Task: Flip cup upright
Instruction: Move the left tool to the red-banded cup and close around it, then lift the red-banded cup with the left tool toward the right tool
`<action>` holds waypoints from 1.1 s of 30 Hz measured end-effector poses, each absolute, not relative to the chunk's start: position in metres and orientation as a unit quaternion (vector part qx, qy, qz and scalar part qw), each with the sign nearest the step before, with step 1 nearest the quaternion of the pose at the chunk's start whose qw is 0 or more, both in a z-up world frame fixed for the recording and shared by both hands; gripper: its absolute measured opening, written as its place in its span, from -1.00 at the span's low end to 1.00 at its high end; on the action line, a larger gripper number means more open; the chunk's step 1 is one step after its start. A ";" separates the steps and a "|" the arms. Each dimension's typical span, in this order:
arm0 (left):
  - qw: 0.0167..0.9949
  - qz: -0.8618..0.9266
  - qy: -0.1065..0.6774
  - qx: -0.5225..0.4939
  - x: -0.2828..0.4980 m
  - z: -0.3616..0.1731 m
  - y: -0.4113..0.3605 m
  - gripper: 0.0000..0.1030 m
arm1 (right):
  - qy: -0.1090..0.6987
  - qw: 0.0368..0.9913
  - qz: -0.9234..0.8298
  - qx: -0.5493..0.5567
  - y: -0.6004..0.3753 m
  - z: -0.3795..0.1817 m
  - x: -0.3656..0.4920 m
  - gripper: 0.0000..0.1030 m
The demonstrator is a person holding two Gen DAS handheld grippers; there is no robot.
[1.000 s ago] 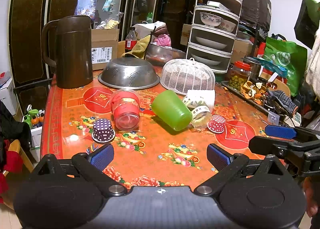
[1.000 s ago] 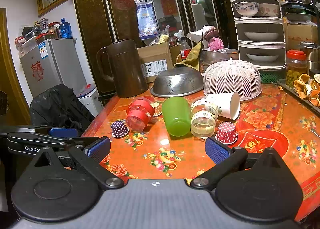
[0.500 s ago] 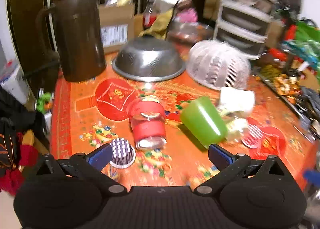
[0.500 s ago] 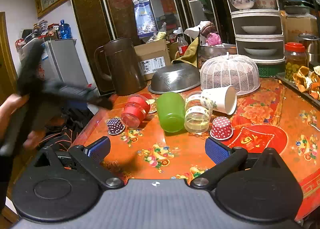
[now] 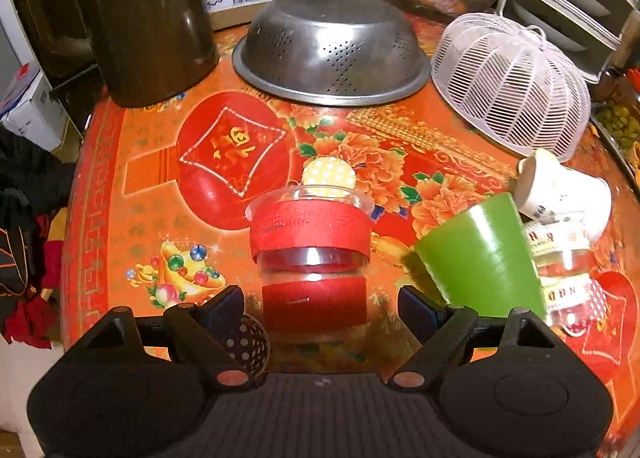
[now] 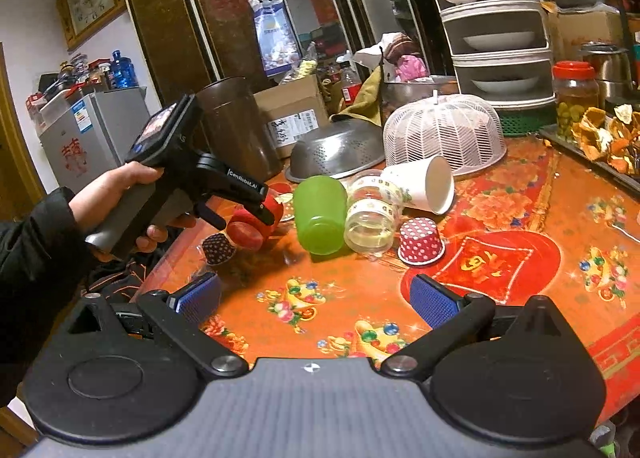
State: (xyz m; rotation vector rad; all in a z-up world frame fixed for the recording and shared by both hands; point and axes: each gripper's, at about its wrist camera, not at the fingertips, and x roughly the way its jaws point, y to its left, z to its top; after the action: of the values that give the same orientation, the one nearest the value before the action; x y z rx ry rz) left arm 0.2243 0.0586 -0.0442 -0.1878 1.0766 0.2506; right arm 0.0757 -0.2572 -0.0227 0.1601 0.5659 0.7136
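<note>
Both tongs are spread wide and hold nothing. One of them, the left gripper point(image 5: 320, 304), is down low over the red-banded cup point(image 5: 310, 258), with one blue finger point(image 5: 222, 304) on each side of the cup's bottom end. I cannot tell if the fingers touch the cup. This clear cup with two red bands lies on its side on the orange table point(image 5: 132, 226), with its open mouth pointing away, toward the metal colander point(image 5: 330, 46). A yellow dotted paper cup point(image 5: 329, 178) lies just past the mouth of the red-banded cup. A dark dotted paper cup point(image 5: 246, 342) sits close beside the cup's bottom, partly hidden by the left finger. To the right of the red-banded cup lies a green cup point(image 5: 478, 254) on its side, and past that a clear jar point(image 5: 560, 258) and a white paper cup point(image 5: 564, 194), both tipped over too. A tall brown jug point(image 5: 148, 18) stands far behind the red-banded cup, to its left. The right gripper point(image 6: 316, 298) hangs over the near part of the table, well away from the red-banded cup point(image 6: 254, 224), and a red dotted paper cup point(image 6: 420, 246) sits upside down ahead of it.
</note>
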 end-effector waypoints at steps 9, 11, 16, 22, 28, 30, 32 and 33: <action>0.847 0.116 0.510 -0.096 0.226 -0.049 0.062 0.16 | 0.271 0.897 0.338 0.090 -0.265 -0.024 0.075 0.98; 0.854 0.111 0.500 -0.092 0.219 -0.041 0.061 0.15 | 0.271 0.897 0.337 0.090 -0.264 -0.024 0.075 0.98; 0.874 0.080 0.471 -0.092 0.176 -0.004 0.051 0.15 | 0.268 0.897 0.339 0.092 -0.264 -0.023 0.072 0.98; 0.897 0.023 0.431 -0.094 0.069 0.033 0.010 0.15 | 0.281 0.902 0.316 0.090 -0.272 -0.025 0.069 0.98; 0.873 -0.020 0.458 -0.167 0.019 -0.013 -0.014 0.15 | 0.307 0.895 0.306 0.106 -0.277 -0.040 0.068 0.98; 0.865 -0.012 0.469 -0.179 0.023 -0.028 -0.014 0.15 | 0.314 0.893 0.303 0.113 -0.277 -0.044 0.067 0.98; 0.861 0.004 0.475 -0.180 0.028 -0.039 -0.015 0.15 | 0.317 0.891 0.304 0.115 -0.276 -0.045 0.065 0.98; 0.860 0.003 0.476 -0.181 0.028 -0.042 -0.016 0.15 | 0.317 0.891 0.303 0.115 -0.276 -0.045 0.064 0.98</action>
State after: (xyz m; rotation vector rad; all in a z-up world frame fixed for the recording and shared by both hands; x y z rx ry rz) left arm 0.0285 -0.0157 -0.0424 -0.3807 0.9995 0.0073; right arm 0.0639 -0.2765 -0.0448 0.2390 0.6587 0.6287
